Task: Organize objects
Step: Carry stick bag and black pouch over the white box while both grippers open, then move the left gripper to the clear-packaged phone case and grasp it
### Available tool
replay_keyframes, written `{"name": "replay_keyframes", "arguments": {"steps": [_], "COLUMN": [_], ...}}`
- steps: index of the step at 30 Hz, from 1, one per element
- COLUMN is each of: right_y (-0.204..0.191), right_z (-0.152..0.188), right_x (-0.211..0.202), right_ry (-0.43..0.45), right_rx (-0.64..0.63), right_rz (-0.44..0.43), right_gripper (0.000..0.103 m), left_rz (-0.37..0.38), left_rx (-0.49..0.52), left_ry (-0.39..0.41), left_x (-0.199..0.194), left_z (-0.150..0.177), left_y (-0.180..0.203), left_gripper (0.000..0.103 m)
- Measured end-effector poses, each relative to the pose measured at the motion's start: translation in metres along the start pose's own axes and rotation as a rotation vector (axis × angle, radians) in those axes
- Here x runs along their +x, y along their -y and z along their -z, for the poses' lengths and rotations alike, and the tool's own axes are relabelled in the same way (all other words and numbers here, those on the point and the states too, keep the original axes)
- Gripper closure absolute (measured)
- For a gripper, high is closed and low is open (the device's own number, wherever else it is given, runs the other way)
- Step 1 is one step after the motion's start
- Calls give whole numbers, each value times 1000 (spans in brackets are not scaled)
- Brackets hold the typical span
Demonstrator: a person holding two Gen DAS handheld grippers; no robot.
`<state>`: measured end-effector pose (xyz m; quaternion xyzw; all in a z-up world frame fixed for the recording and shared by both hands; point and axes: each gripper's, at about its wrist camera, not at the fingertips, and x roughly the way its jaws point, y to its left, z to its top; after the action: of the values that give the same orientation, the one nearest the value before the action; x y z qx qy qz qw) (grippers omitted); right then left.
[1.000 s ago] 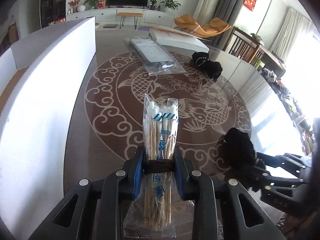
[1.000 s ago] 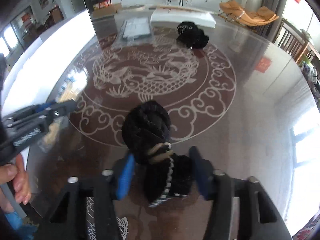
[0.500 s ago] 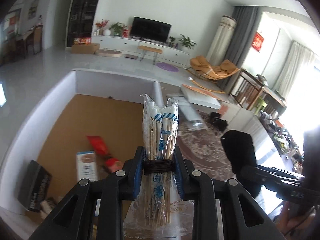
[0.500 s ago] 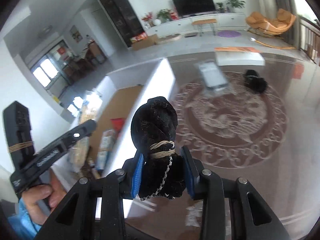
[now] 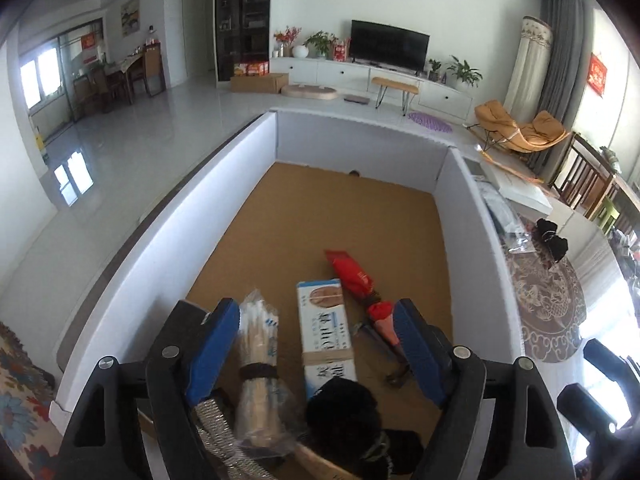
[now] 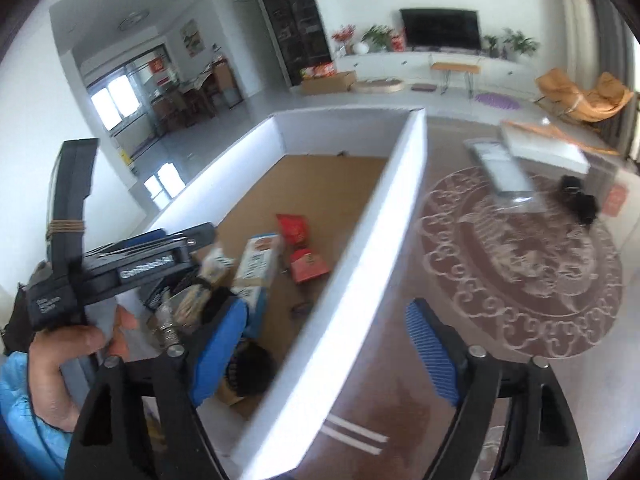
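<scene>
White box (image 5: 160, 240), one chopstick bundle (image 5: 256, 364), two black bundles (image 5: 344, 408)

Chopstick bundle (image 5: 258, 376) in clear wrap, dark band round its middle, lies in white-walled box (image 5: 468, 240) beside black sock roll (image 5: 344, 412); blue-white carton (image 5: 326, 332) and red packet (image 5: 352, 276) nearby.

Chopstick pack (image 5: 258, 376) bottom end cut off by the left gripper's (image 5: 316, 344) frame and lower picture edge; black bundle (image 5: 344, 420) partly behind it too. Right wrist view is motion-blurred: box contents smeared, labels on the blue-white carton (image 6: 256, 268) unreadable. Box wall (image 6: 360, 280) hides the floor behind it.
</scene>
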<state>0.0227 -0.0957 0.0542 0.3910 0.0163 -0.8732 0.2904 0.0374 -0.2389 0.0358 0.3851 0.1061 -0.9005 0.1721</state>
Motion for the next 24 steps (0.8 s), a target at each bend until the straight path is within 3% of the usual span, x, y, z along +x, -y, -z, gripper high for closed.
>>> {"name": "replay_keyframes", "arguments": {"steps": [1,3,7,9,13,17,24], "right_y": [18,56,138,174,221,237,250], "right_z": [5,17,49,65,90,97,108], "right_x": [-8,-16,-13,-13,-21,-32,-29], "right_ry": [42,80,41,24,13,41,23], "right_rx": [22,77,222,291,434,502,585], "right_rz": [67,200,390,445,465,464,468], "right_gripper": [7,4,4,4,4,4,4], "left_rz": [18,65,174,231,300,326,302], "left_rx": [16,51,138,193,335,448,472], "left_ry": [12,36,54,52,26,-29,-102], "left_x": [-4,-13,-36,-46,-57,-47,-6], "left_z": [-2,-7,-6,2,31,64,90], "left_y": [13,43,109,142,206,256,281], "left_gripper": [25,25,21,18,17,17,17]}}
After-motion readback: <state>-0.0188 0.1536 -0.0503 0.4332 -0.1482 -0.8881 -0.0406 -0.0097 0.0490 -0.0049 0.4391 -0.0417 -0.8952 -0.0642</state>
